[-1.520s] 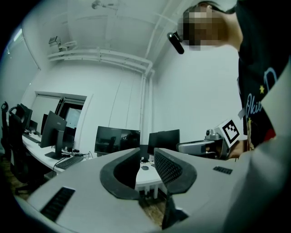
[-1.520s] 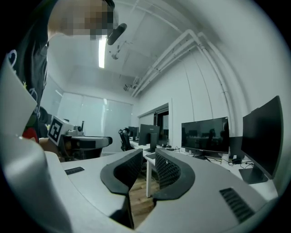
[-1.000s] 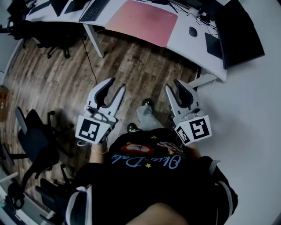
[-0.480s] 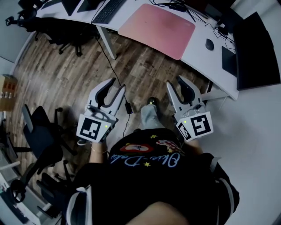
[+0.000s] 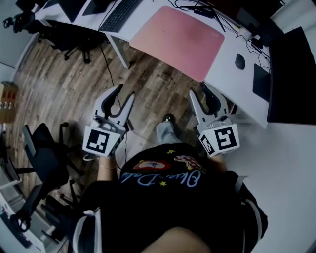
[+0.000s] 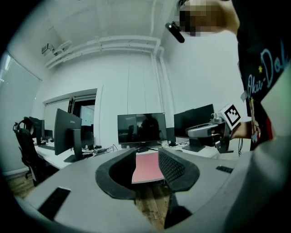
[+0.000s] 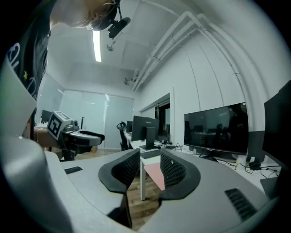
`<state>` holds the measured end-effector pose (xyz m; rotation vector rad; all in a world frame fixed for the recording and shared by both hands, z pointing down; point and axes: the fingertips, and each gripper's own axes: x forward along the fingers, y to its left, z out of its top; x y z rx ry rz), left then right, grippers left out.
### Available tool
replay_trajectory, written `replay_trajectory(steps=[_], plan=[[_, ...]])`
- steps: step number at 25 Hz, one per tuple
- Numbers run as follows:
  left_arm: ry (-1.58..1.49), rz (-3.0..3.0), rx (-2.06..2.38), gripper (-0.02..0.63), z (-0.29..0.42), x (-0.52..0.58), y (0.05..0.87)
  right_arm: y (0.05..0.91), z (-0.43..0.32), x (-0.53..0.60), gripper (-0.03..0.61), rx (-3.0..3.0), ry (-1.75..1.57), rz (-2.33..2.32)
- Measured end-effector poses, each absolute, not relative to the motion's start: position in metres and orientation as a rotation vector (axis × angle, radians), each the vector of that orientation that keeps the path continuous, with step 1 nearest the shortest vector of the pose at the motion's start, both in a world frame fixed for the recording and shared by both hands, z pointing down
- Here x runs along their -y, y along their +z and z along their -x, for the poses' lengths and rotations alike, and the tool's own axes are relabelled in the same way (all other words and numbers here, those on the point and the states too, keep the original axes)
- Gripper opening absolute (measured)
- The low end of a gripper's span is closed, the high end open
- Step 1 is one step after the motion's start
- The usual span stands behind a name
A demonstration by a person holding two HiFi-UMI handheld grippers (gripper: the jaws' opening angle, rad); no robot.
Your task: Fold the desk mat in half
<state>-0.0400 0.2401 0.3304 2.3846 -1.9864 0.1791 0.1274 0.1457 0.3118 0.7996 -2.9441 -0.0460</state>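
Black-padded jaws of left gripper [image 5: 125, 92] are standing part open, just been widening, nothing btwn them. Right gripper [image 5: 199, 90] is also gaping partway, empty. Pink desk mat [image 5: 177, 34] is lying flat on white desk [image 5: 222, 66] ahead, well apart from both. Prob. light and floppy, so I'd be pinching the near corners. Count: 1 mat, 2 grippers.

Mat [image 6: 145, 168] sides hidden behind left claw [image 5: 125, 92] jaws, keyboard [image 5: 118, 12] cut off by top edge, monitor [image 5: 294, 74] cut off at right edge, mouse [image 5: 240, 61] detail too small to be told.
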Motion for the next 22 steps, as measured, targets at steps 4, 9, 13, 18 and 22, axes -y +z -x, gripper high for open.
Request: replay_trajectory(steps=[4, 9, 13, 18, 22], plan=[[0.216, -2.352, 1.993, 0.13, 0.047, -0.203, 0.34, 0.317, -0.129, -0.106, 0.11, 2.925, -0.044, -0.81], [0.331, -2.343, 1.99, 0.137, 0.059, -0.153, 0.355, 0.326, -0.134, -0.062, 0.114, 2.894, -0.029, -0.834], [0.434, -2.348, 1.991, 0.14, 0.061, -0.117, 0.369, 0.34, -0.142, -0.033, 0.117, 2.868, -0.02, -0.824], [0.55, -2.332, 1.936, 0.152, 0.063, -0.088, 0.396, 0.364, -0.146, -0.01, 0.118, 2.816, 0.002, -0.816], [0.593, -2.33, 1.872, 0.164, 0.076, -0.07, 0.413, 0.387, -0.142, -0.005, 0.123, 2.736, 0.044, -0.837]])
